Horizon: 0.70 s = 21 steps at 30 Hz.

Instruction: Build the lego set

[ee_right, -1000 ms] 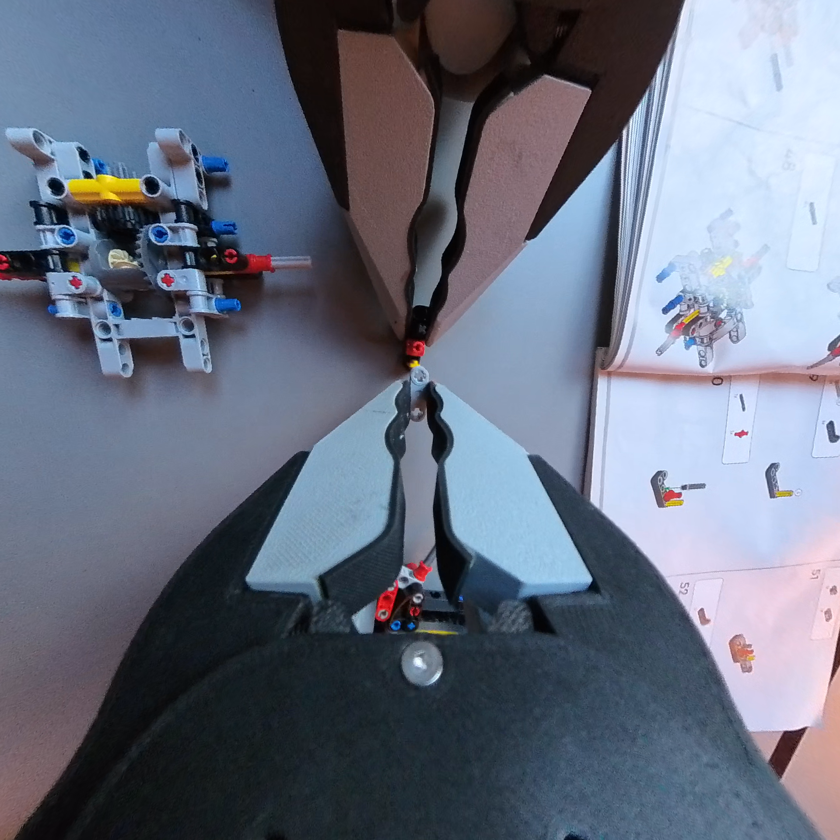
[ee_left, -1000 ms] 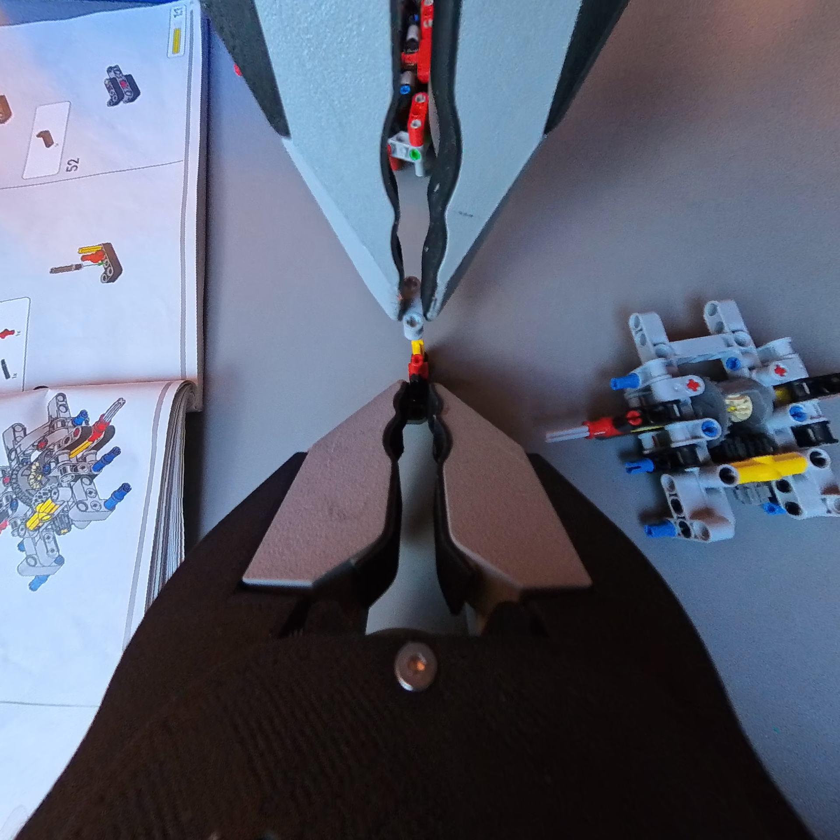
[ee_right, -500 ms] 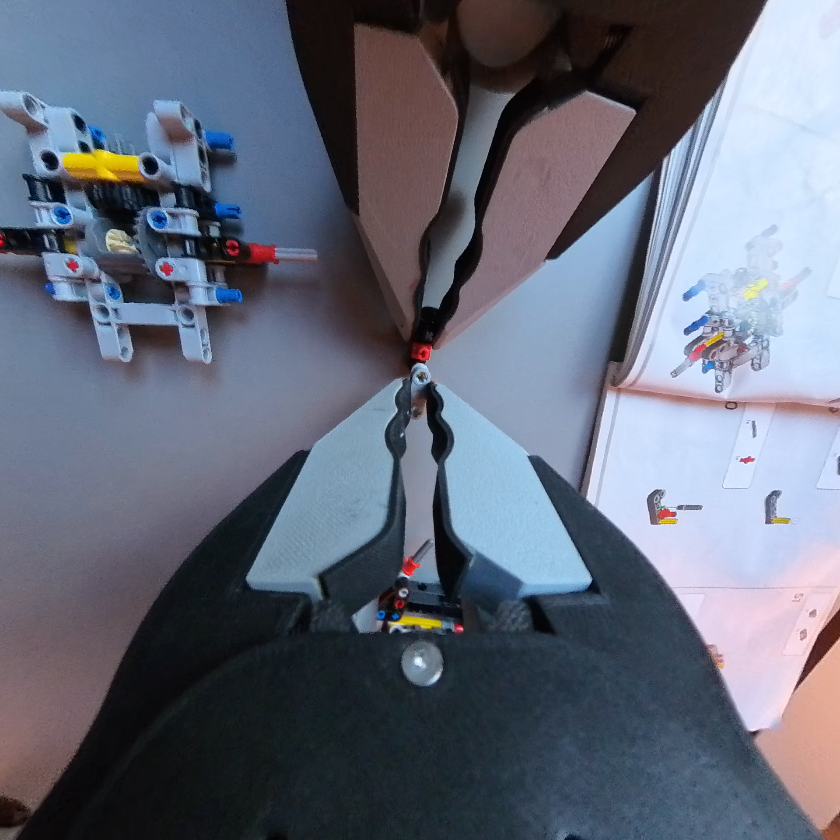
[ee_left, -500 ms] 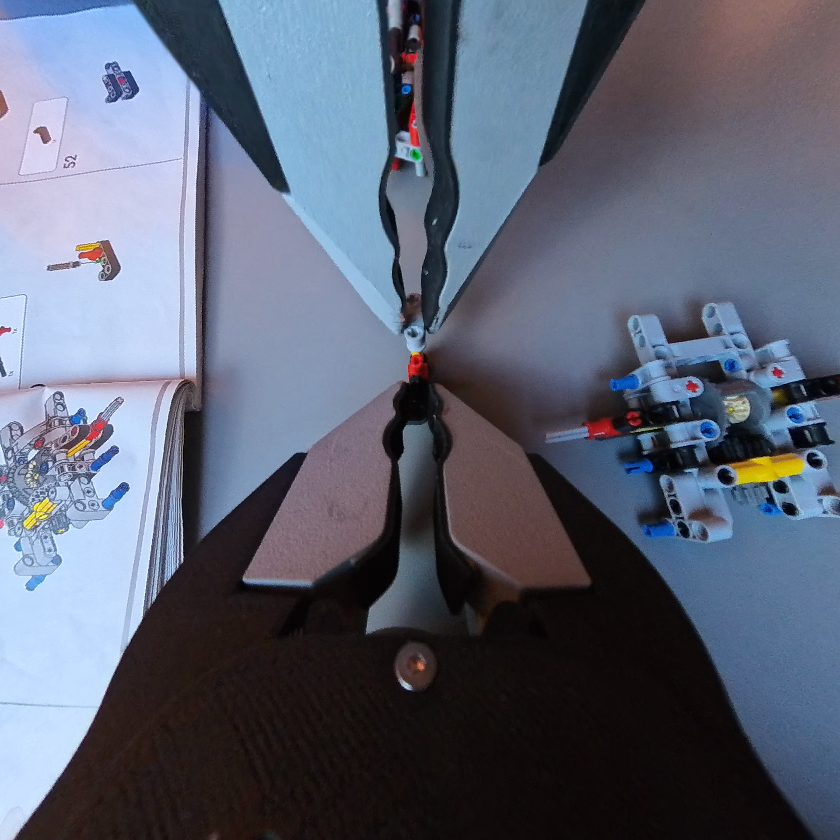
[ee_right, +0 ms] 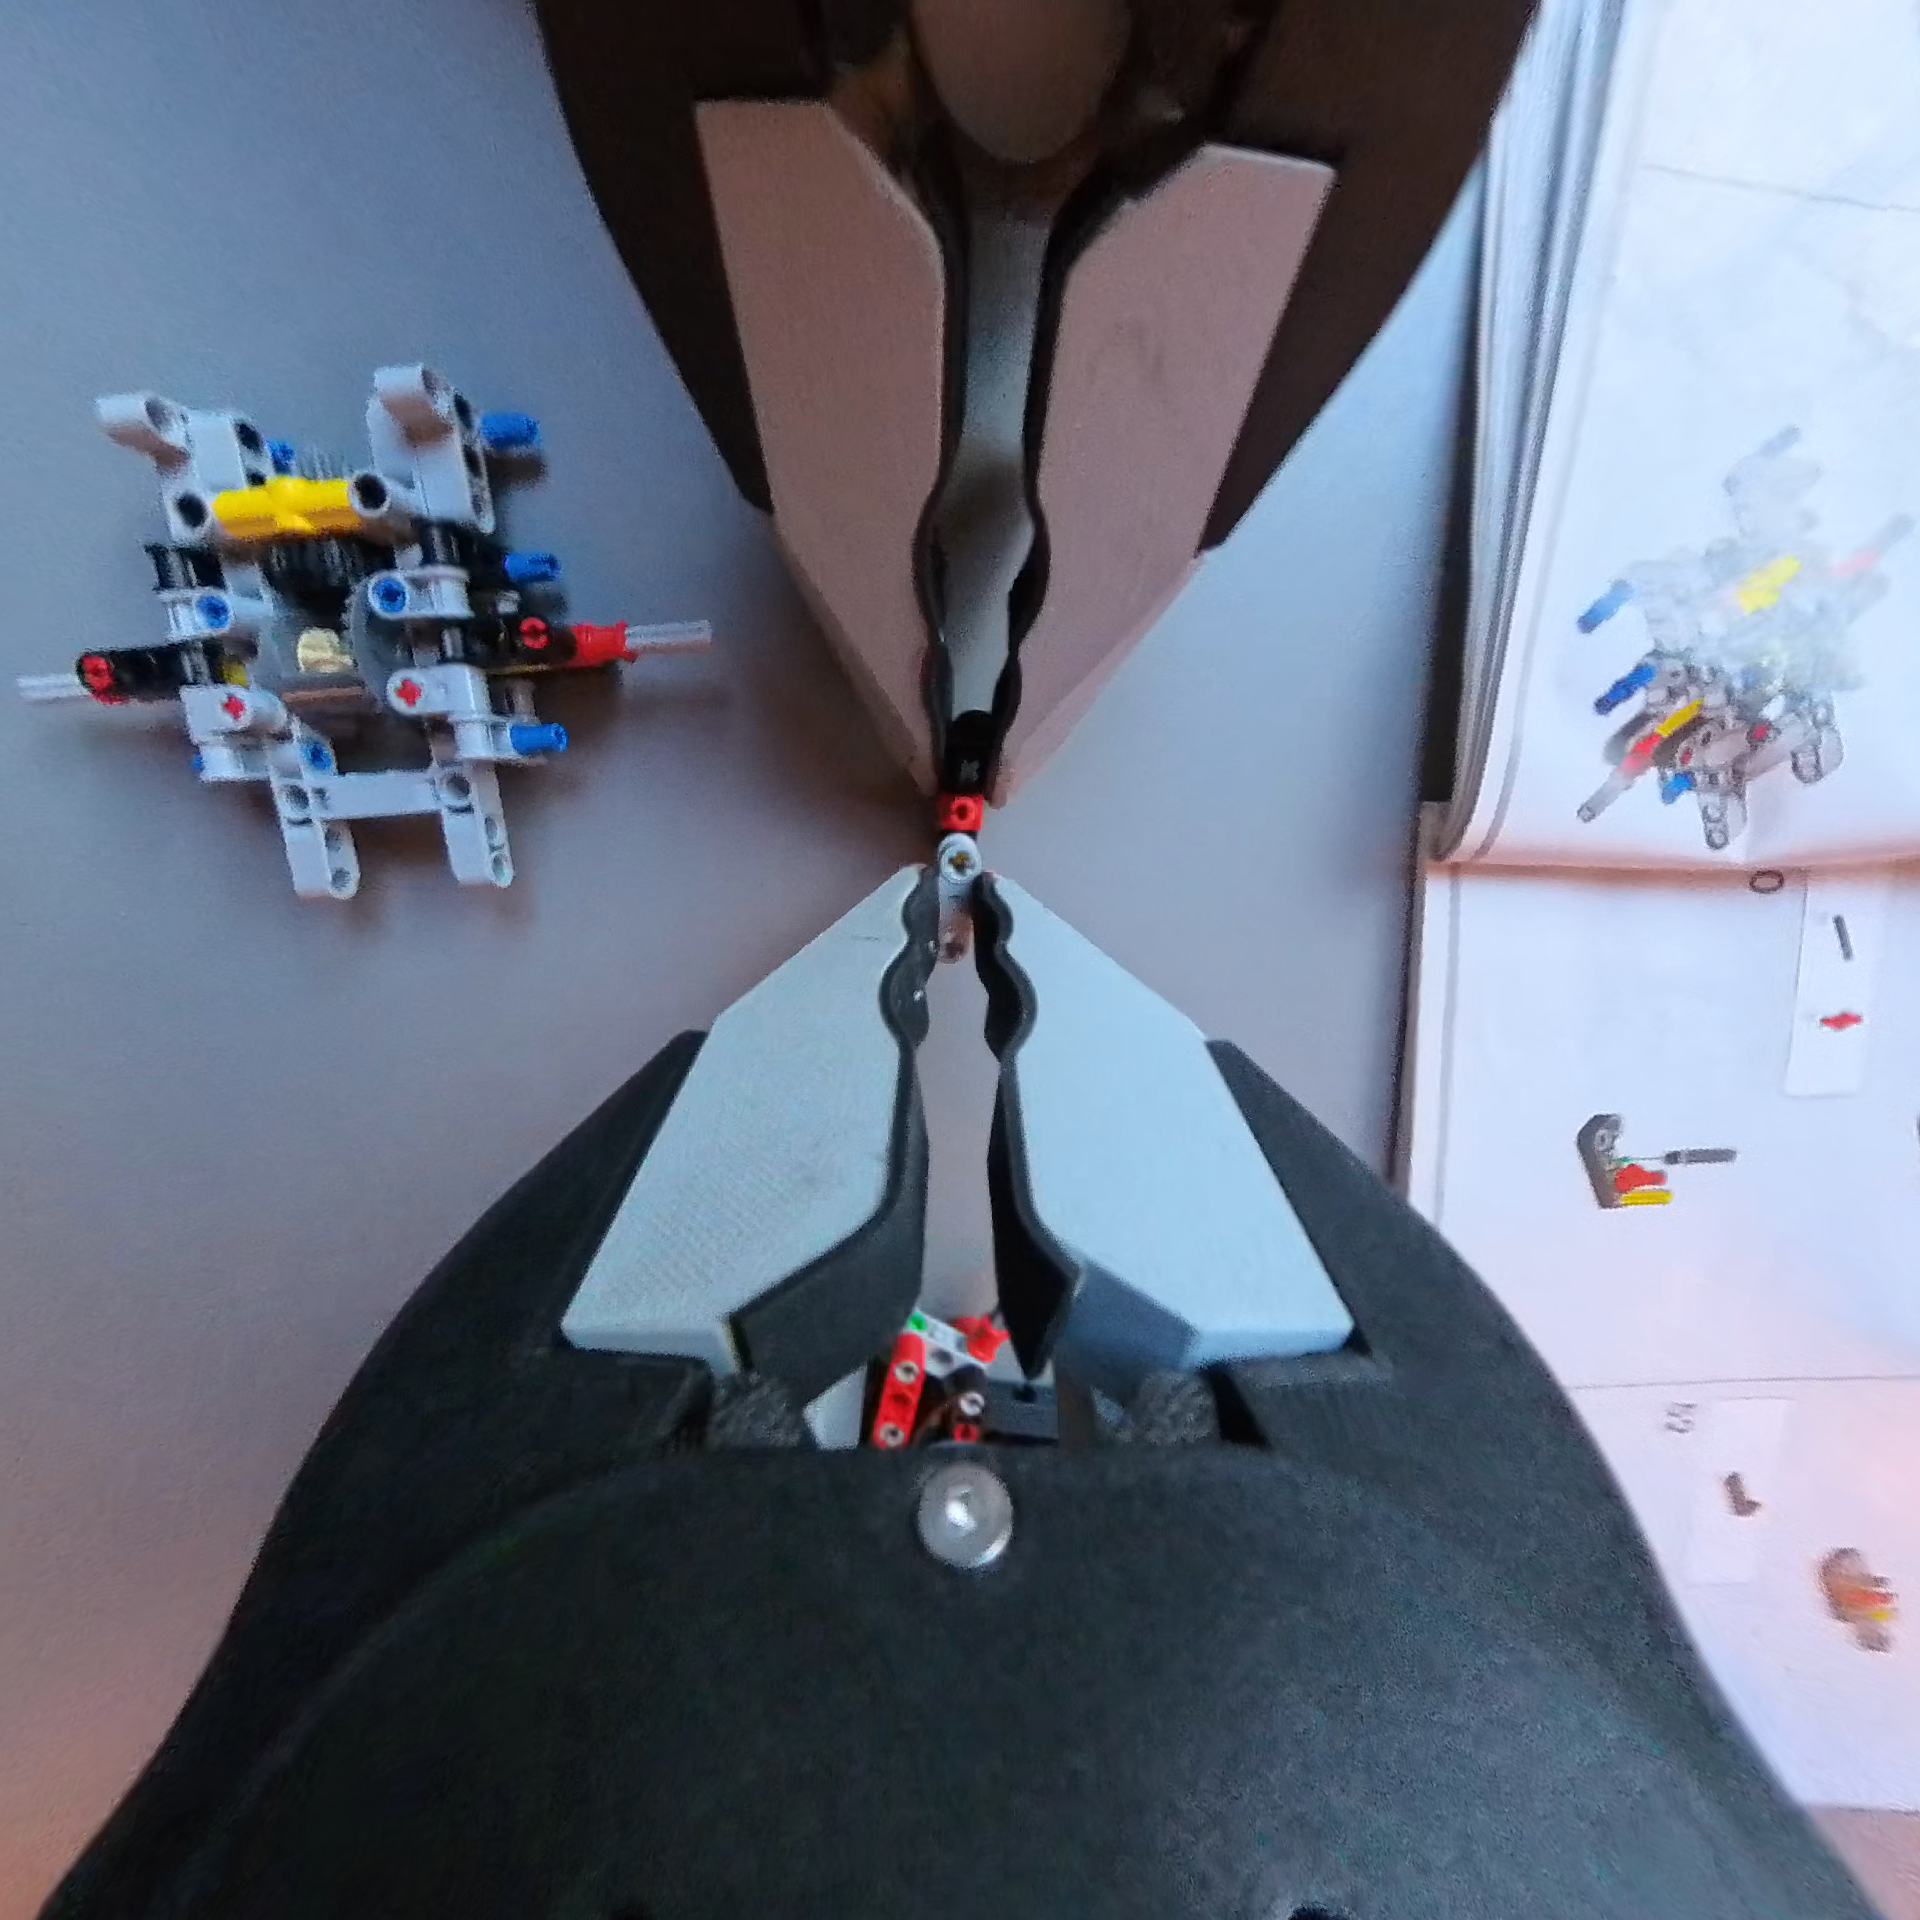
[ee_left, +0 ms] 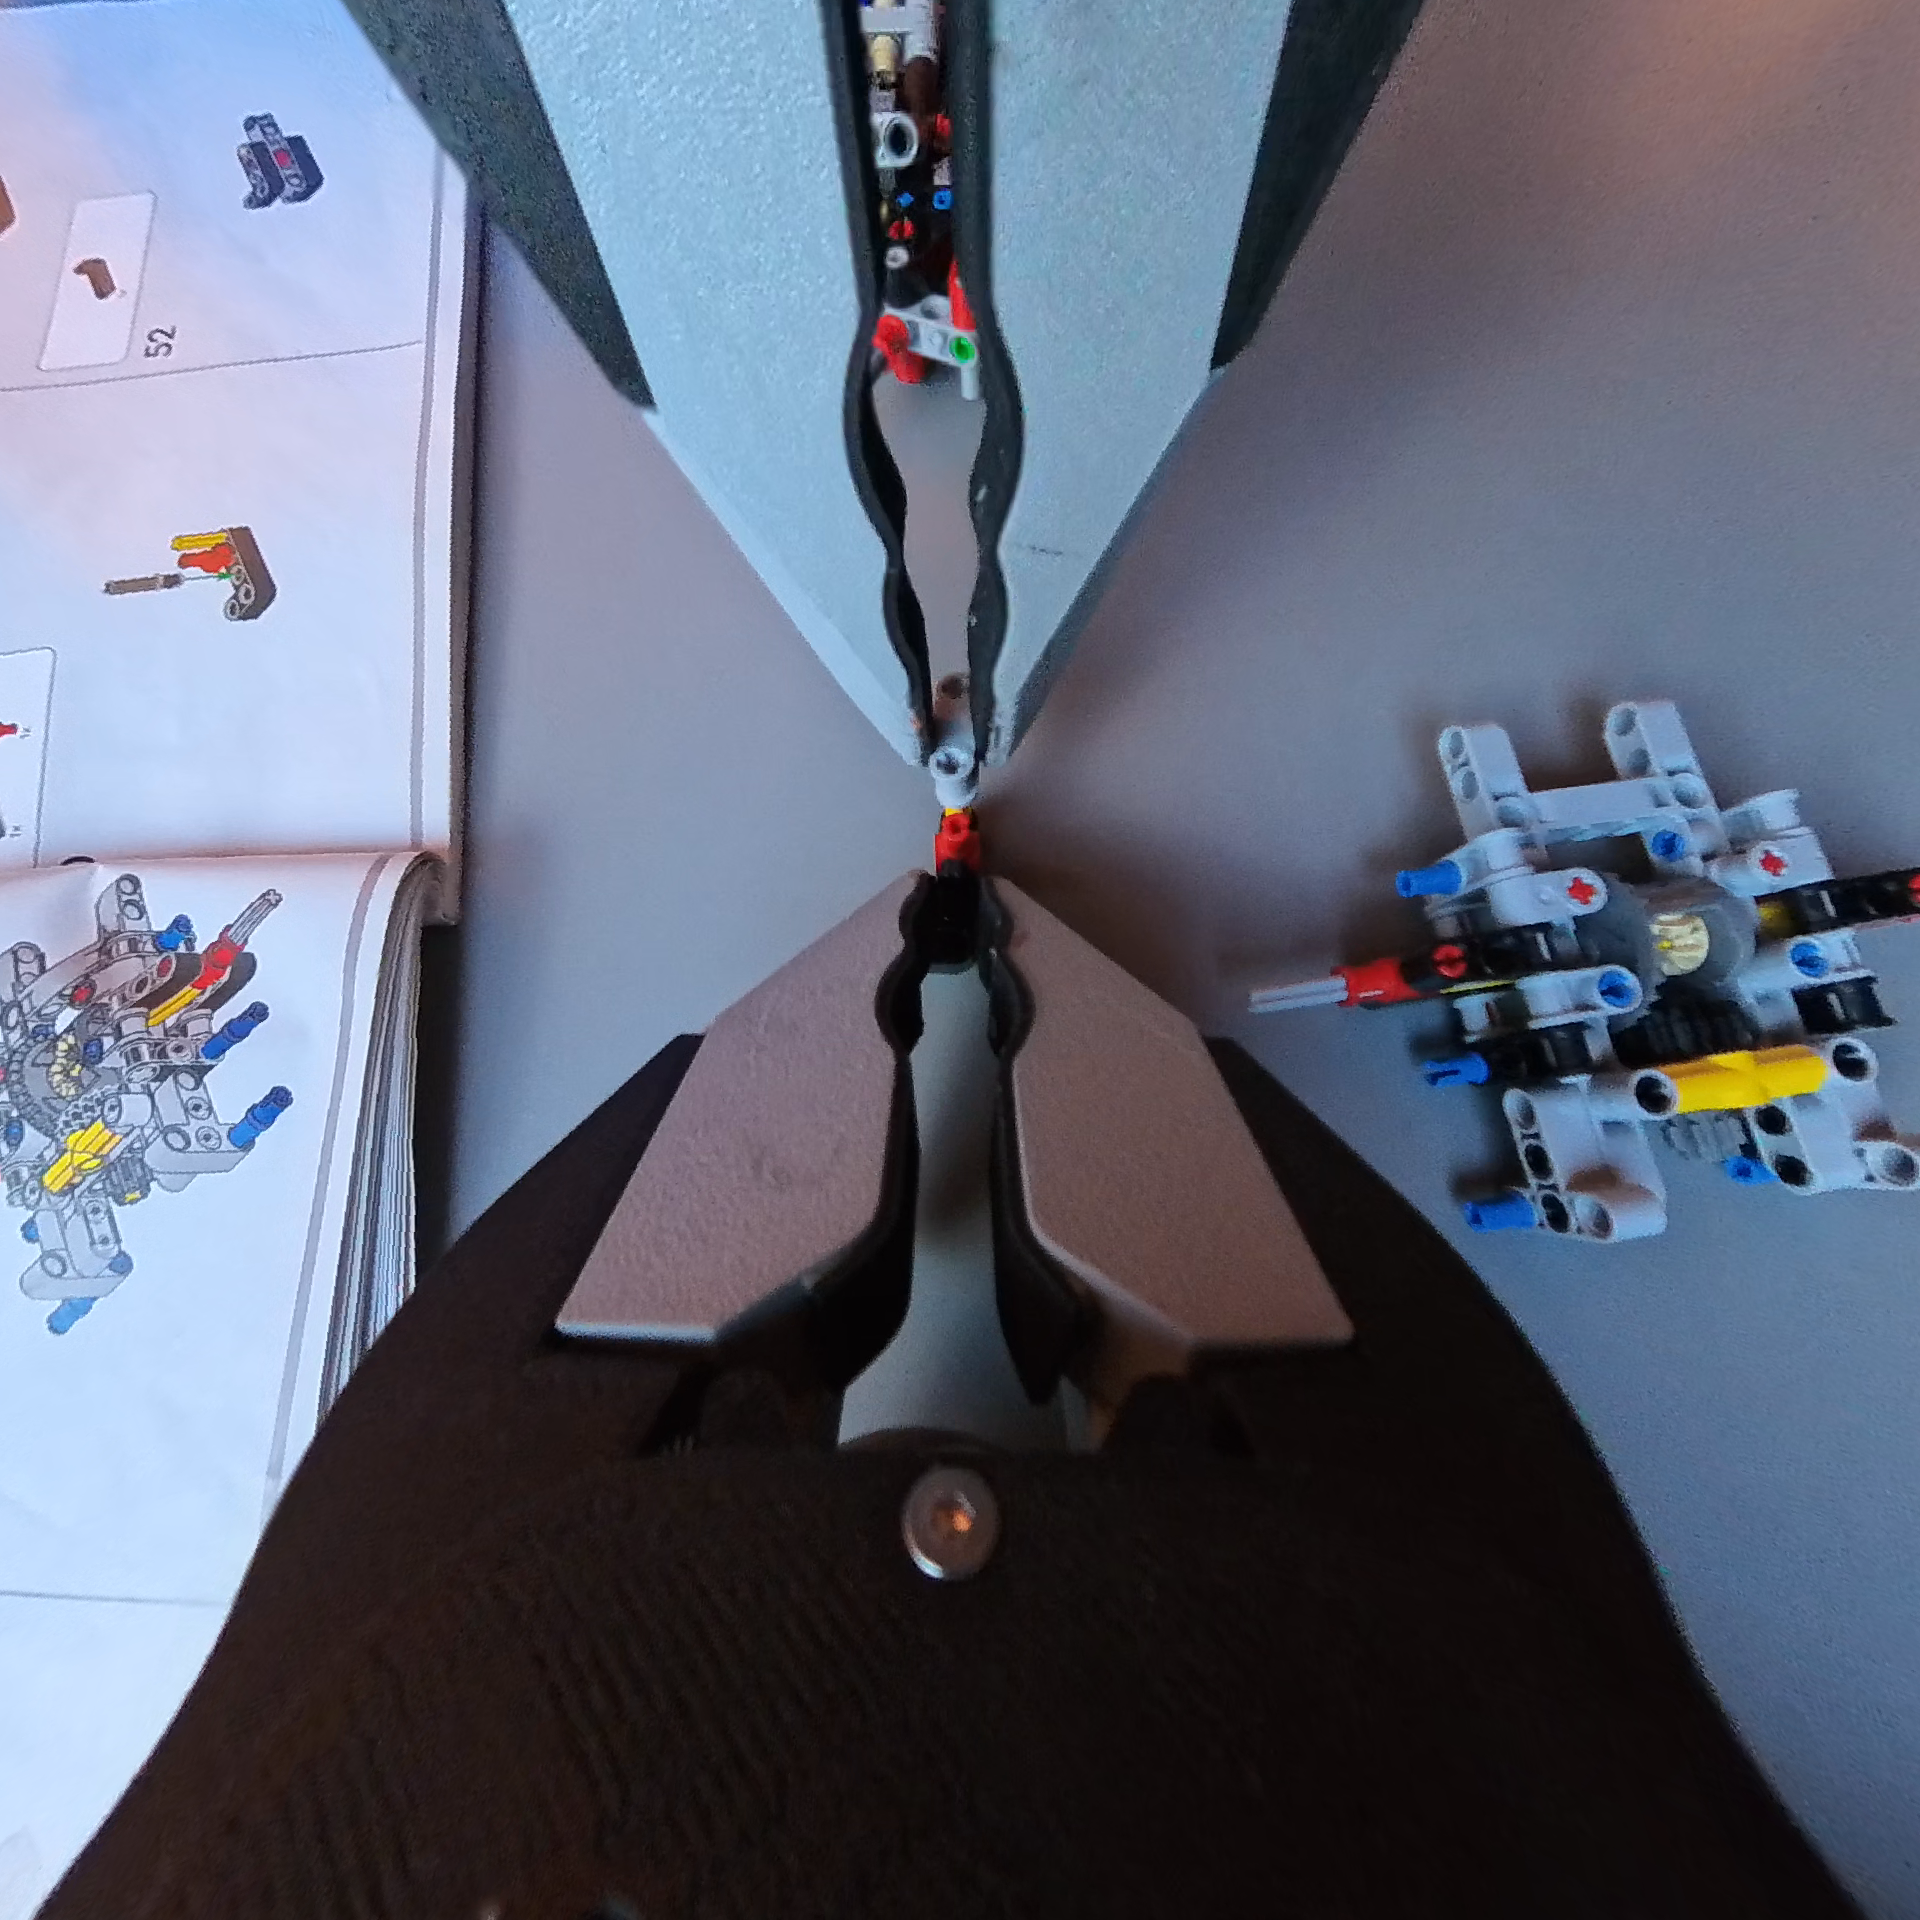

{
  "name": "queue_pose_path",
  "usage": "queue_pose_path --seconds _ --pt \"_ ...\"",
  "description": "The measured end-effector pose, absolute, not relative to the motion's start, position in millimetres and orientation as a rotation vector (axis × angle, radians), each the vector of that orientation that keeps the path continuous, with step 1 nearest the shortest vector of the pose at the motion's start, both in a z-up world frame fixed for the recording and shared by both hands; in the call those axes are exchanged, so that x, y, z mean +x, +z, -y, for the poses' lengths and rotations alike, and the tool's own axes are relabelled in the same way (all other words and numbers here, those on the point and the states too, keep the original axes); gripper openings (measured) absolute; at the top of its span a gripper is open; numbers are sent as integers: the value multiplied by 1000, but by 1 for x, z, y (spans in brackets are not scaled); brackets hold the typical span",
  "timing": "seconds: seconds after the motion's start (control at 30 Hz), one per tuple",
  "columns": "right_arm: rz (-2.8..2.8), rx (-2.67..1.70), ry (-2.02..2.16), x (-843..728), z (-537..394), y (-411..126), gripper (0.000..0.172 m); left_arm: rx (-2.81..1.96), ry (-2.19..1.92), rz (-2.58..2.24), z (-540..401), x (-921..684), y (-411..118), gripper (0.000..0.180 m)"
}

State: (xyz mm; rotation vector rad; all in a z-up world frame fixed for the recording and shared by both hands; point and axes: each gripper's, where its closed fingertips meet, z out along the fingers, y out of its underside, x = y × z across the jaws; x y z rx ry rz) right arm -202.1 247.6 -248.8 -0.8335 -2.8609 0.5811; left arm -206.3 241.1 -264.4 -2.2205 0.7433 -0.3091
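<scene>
My left gripper [ee_left: 953, 909] is shut on a small black building-toy piece [ee_left: 951, 925] that carries a red bush [ee_left: 955, 840] and a yellow axle tip at its far end. My right gripper [ee_right: 953, 899] is shut on a thin light grey beam [ee_right: 956, 883]. The two grippers meet tip to tip above the grey table. The grey beam's end hole [ee_left: 951, 767] sits on the yellow axle tip, right against the red bush [ee_right: 960, 810]. The left gripper also shows in the right wrist view [ee_right: 971, 743], the right one in the left wrist view [ee_left: 953, 727].
A grey, black and yellow building-toy assembly [ee_left: 1662, 987] lies on the table, also in the right wrist view [ee_right: 322, 623]. An open instruction booklet [ee_left: 208, 727] lies on the other side [ee_right: 1683, 935]. Loose parts [ee_left: 920, 208] lie behind the right gripper.
The two held pieces have come together: the gap between the grey beam and the red bush has closed, and less yellow axle shows. Both grasps stayed shut.
</scene>
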Motion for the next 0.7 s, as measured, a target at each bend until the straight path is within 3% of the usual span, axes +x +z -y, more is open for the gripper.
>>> queue_pose_path --seconds 0.4,0.7 --pt "2601 -906 863 -205 -244 -237 5 -2213 -282 -746 -243 -207 -265 5" --pt "2637 -842 714 -203 -251 -244 4 -2215 -294 -741 -243 -207 -265 5"
